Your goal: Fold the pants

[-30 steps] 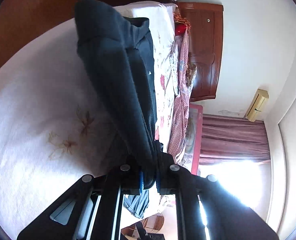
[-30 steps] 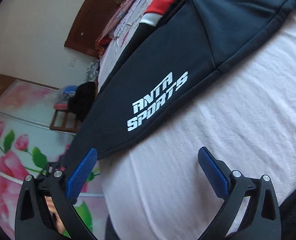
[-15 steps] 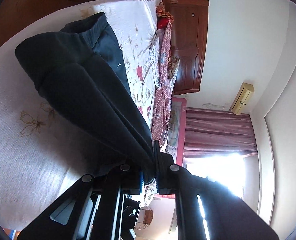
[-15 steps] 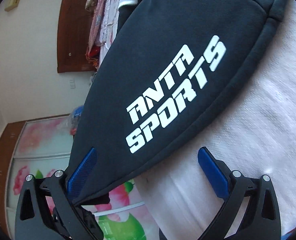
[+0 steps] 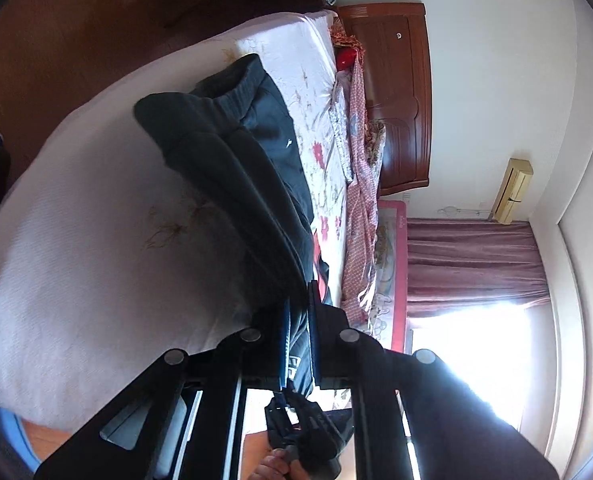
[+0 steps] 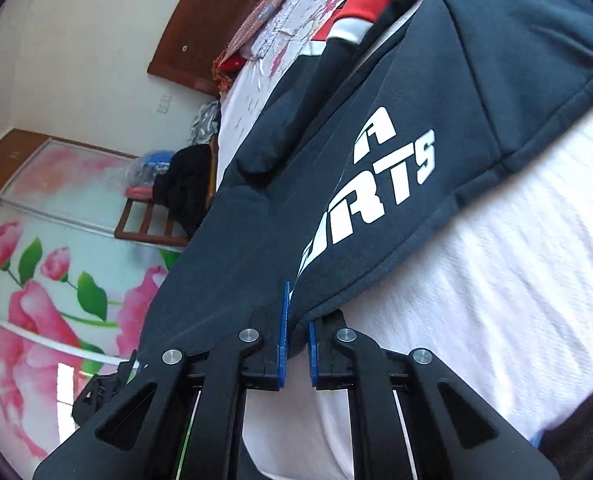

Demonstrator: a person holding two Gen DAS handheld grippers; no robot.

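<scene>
Dark navy sweatpants (image 5: 232, 168) lie stretched along the white bed sheet (image 5: 96, 264), waistband at the far end. My left gripper (image 5: 298, 320) is shut on one end of the fabric, lifted off the sheet. In the right wrist view the pants (image 6: 376, 152) show white lettering and a red and white patch. My right gripper (image 6: 296, 332) is shut on the lower edge of the pants, blue pads pinching the cloth just below the lettering.
A pink patterned blanket (image 5: 360, 184) lies bunched along the far side of the bed by the wooden headboard (image 5: 400, 96). Curtains and a bright window (image 5: 472, 336) are beyond. A floral wardrobe door (image 6: 48, 264) and a chair with clothes (image 6: 168, 200) stand beside the bed.
My right gripper closed from wide open onto the pants' edge. My left gripper kept its grip while its view swung across the bed; the pants now stretch away toward the headboard.
</scene>
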